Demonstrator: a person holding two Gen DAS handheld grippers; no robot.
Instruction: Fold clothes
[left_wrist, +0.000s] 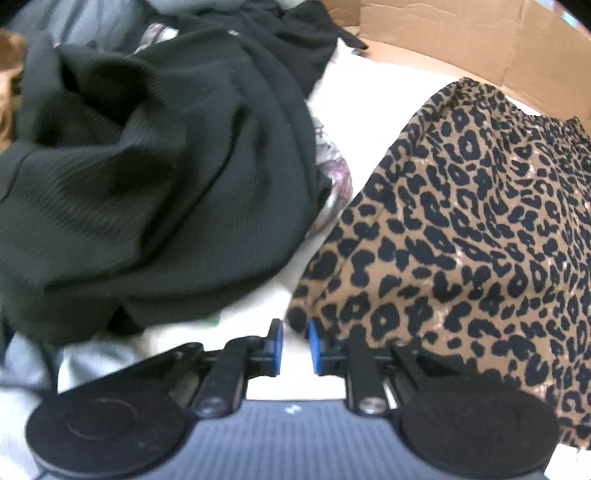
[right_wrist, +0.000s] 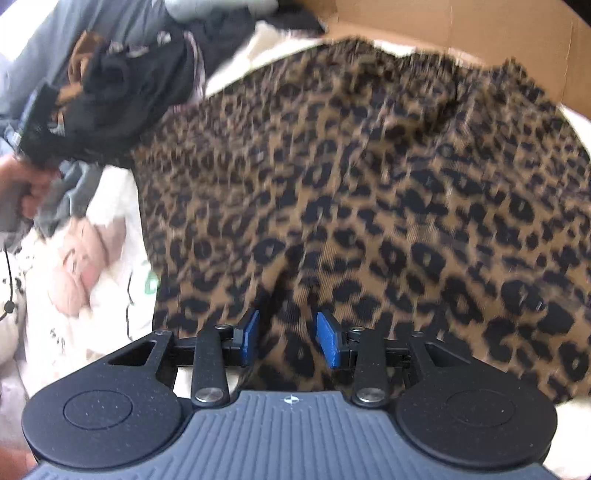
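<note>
A leopard-print garment (left_wrist: 461, 229) lies spread on a white sheet (left_wrist: 369, 96), filling the right half of the left wrist view. My left gripper (left_wrist: 295, 344) hovers at its near left corner. Its blue pads (left_wrist: 276, 343) stand a narrow gap apart, and only white sheet shows between them, so it is open. The right wrist view is blurred; there the same garment (right_wrist: 369, 184) fills most of the picture. My right gripper (right_wrist: 289, 335) is low over its near edge. It is open, its pads (right_wrist: 327, 339) wide apart, with cloth showing under and between them and neither pad pressing on it.
A heap of black ribbed clothing (left_wrist: 147, 184) lies left of the leopard garment, a floral piece (left_wrist: 332, 173) peeking from under it. Cardboard box walls (left_wrist: 480, 40) rise at the back. Grey clothes (right_wrist: 74, 44), a pink item (right_wrist: 85, 266) and a person's hand (right_wrist: 26, 184) sit left.
</note>
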